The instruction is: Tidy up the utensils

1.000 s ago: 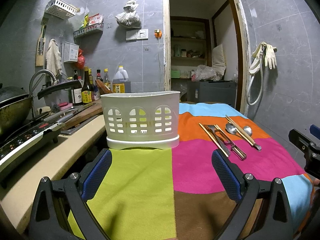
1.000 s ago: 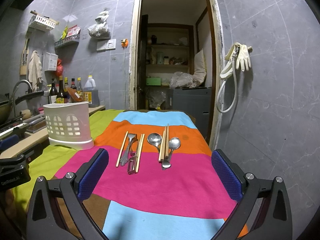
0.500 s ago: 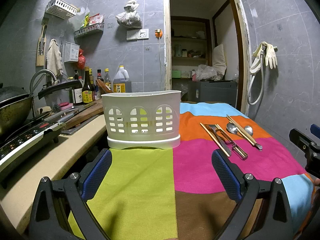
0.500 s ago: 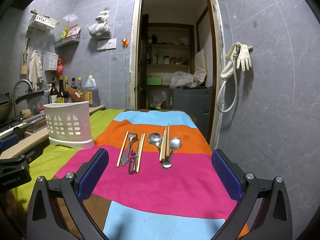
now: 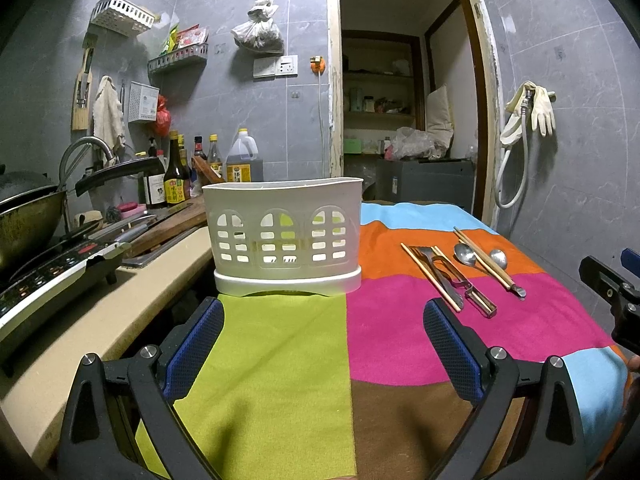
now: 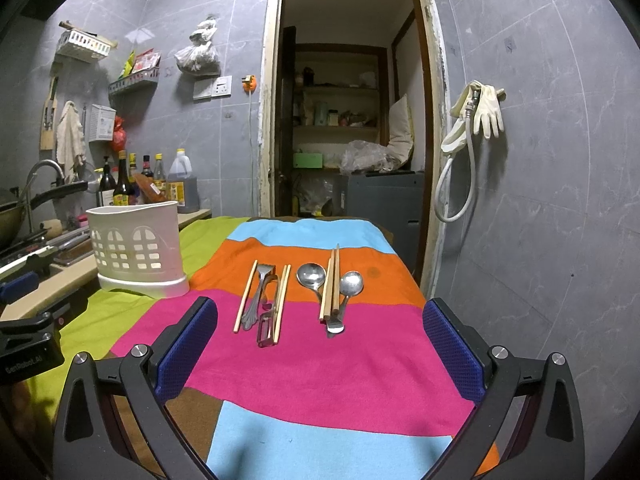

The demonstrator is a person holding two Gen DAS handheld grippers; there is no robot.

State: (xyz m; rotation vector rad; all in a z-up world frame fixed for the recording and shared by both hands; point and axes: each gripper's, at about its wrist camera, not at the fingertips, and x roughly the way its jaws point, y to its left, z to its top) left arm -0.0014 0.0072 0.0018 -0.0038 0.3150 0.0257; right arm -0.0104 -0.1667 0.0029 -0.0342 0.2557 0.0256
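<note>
Hovering with both grippers' fingers released, you are facing the chopsticks at twelve o'clock of the right gripper; pinch them together, then carry them toward the holder at ten o'clock, where the left gripper is waiting.

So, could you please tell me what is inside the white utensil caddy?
Through the cut-outs of the white utensil caddy, only green cloth behind shows; no utensils rise above its rim. Its solid wall hides the floor inside.

The caddy's inside is hidden behind its wall, and the bottle labels are too small to read.
</note>
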